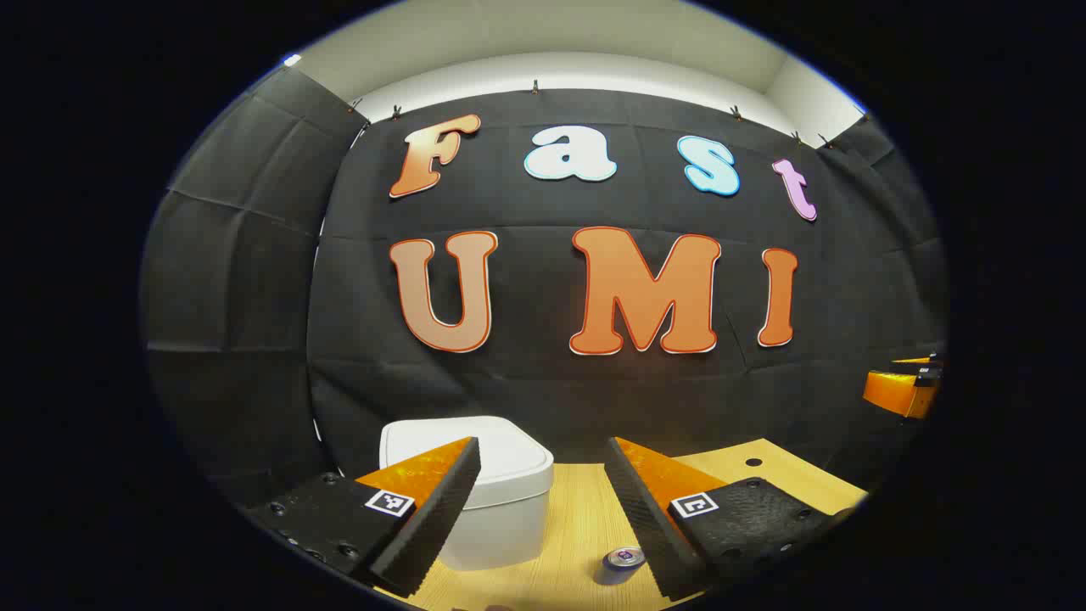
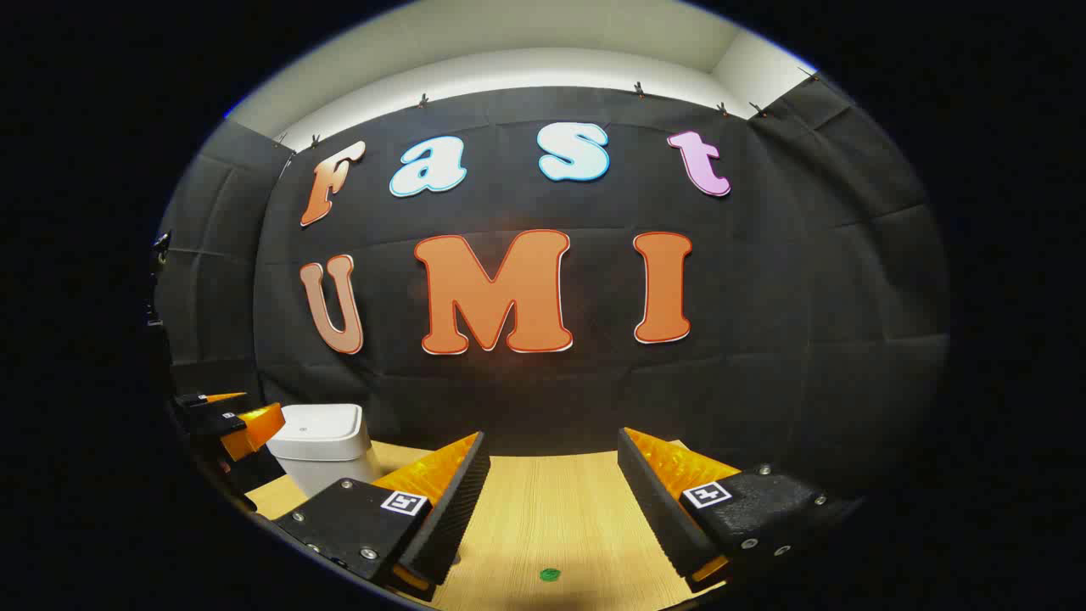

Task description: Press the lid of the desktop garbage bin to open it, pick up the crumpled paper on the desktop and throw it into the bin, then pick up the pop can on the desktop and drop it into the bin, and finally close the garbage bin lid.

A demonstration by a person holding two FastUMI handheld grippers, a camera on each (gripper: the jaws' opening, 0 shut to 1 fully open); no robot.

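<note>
Black cloth wall [image 1: 543, 382]; pale wooden table [image 2: 551, 501]; white ceiling [image 1: 543, 34].

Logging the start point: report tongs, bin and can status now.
Left tongs open, empty. Right tongs open, empty. Bin lid shut, pop can upright on the desktop beside it. Nothing between left tongs and bin.

Recording booth, black cloth walls [image 1: 254, 280], wooden tabletop [image 2: 551, 501], clipped backdrop

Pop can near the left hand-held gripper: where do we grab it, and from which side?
Likely the round side wall of the pop can, coming from above: it stands upright on the desk, top end up, just apart from the bin. Left hand-held gripper is open.
</note>
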